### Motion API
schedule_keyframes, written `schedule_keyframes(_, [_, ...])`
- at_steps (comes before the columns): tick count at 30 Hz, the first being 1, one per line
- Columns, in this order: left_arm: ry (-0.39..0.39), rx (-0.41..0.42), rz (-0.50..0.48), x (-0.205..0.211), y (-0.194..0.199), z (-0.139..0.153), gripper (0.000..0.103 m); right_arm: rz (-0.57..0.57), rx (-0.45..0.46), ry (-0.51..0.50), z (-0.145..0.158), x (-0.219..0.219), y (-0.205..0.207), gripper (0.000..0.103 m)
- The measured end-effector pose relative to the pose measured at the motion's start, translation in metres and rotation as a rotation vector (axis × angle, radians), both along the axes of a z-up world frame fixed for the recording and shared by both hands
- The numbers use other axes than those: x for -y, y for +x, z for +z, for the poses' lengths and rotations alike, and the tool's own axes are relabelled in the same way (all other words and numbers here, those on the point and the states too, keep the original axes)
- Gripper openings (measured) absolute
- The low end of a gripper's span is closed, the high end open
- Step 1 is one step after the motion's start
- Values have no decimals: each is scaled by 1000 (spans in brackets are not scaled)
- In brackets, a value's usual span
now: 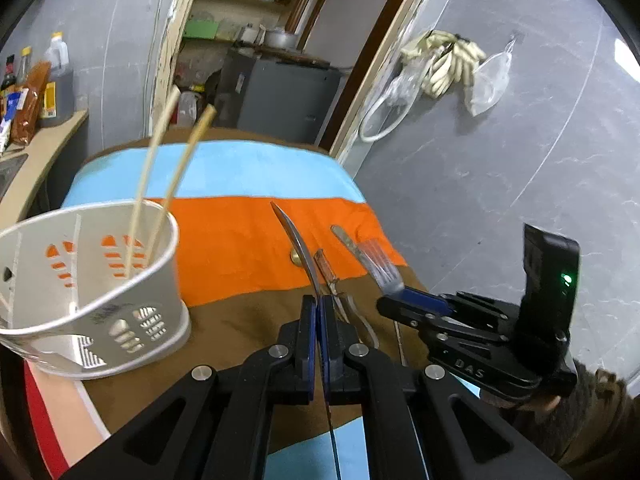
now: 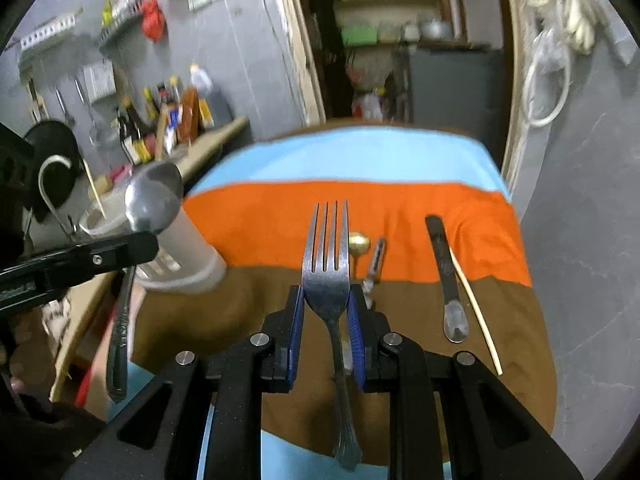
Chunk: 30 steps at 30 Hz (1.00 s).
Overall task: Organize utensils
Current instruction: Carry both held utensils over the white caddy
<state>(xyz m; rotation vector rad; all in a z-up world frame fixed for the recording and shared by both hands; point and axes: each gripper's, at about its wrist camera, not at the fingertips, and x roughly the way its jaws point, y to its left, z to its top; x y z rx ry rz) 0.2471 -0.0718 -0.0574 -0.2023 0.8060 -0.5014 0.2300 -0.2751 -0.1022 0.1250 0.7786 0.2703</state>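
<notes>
My left gripper is shut on a steel spoon, seen edge-on; in the right wrist view its bowl is raised beside the holder. My right gripper is shut on a steel fork, held above the cloth; it also shows in the left wrist view. A white perforated utensil holder stands at the left with two chopsticks in it. On the cloth lie a gold spoon, a peeler, a table knife and a single chopstick.
The table carries a striped blue, orange and brown cloth. A counter with sauce bottles runs along the left. An open doorway with shelves lies behind, and a grey wall with hanging bags is on the right.
</notes>
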Motion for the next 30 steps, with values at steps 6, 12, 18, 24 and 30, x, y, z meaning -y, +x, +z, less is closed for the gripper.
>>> schedule_keyframes(6, [-18, 59, -10, -24, -11, 14, 3, -43, 65, 21, 7, -13, -16, 19])
schedule_keyframes(12, [13, 73, -20, -39, -18, 20, 3, -97, 102, 42, 9, -14, -31, 19])
schedule_keyframes(18, [-5, 116, -2, -55, -22, 34, 3, -107, 154, 51, 20, -19, -44, 15])
schedule_keyframes(24, [-39, 152, 38, -76, -20, 47, 3, -91, 181, 52, 30, -29, -47, 2])
schedule_keyframes(30, [-45, 159, 86, -94, -18, 49, 3, -95, 180, 68, 32, -32, -46, 2])
